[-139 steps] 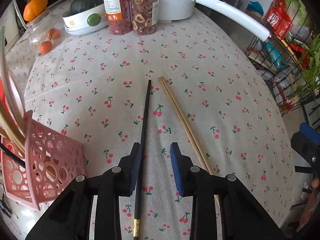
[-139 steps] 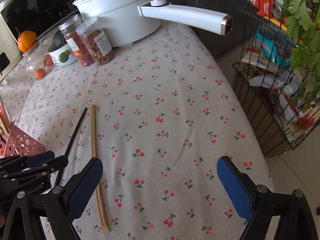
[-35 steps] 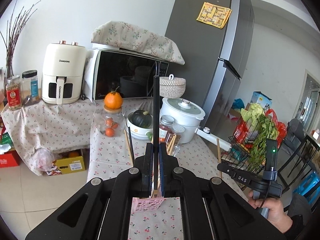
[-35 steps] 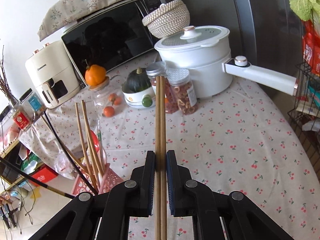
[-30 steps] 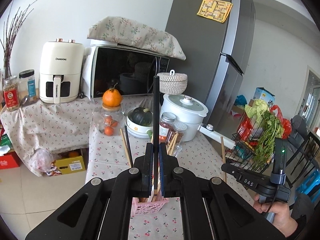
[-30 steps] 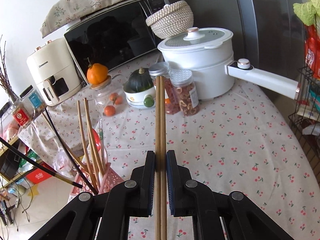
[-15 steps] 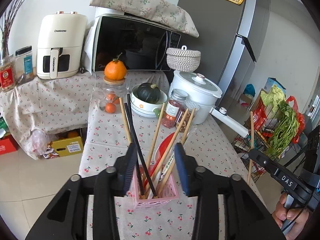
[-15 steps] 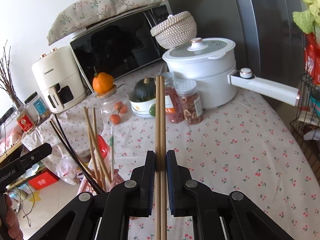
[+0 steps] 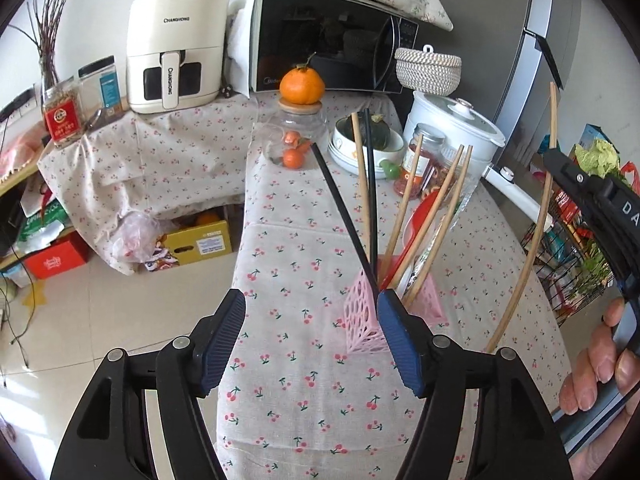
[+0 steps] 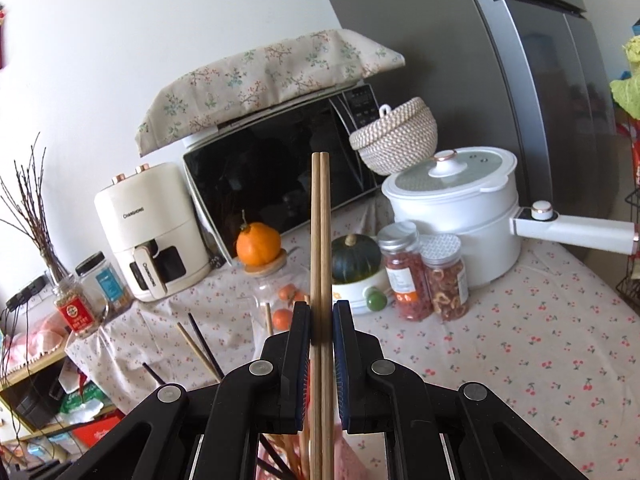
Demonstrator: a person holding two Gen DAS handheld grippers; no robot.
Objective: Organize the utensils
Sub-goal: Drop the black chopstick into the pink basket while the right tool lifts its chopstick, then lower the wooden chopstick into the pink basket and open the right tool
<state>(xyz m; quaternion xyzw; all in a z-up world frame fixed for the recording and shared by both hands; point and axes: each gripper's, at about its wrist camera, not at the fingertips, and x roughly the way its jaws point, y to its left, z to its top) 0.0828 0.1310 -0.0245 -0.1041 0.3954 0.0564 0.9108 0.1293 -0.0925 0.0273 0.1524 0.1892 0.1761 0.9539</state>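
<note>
A pink perforated utensil basket (image 9: 362, 320) stands on the cherry-print tablecloth and holds several wooden chopsticks (image 9: 416, 204) and black chopsticks (image 9: 344, 216). My left gripper (image 9: 310, 340) is open and empty, just in front of the basket. My right gripper (image 10: 321, 324) is shut on a pair of wooden chopsticks (image 10: 321, 240), held upright above the basket (image 10: 352, 464). In the left wrist view the right gripper's body (image 9: 592, 200) and its wooden chopsticks (image 9: 538, 216) hang to the right of the basket.
At the back of the table stand a glass jar with an orange (image 9: 301, 128), a bowl with a squash (image 9: 366, 148), two food jars (image 10: 424, 276) and a white pot with a long handle (image 10: 456, 204). A wire rack (image 9: 572, 256) stands right of the table.
My left gripper has opened, let the black chopstick go into the basket and backed off. My right gripper has moved over the basket with its chopsticks still held.
</note>
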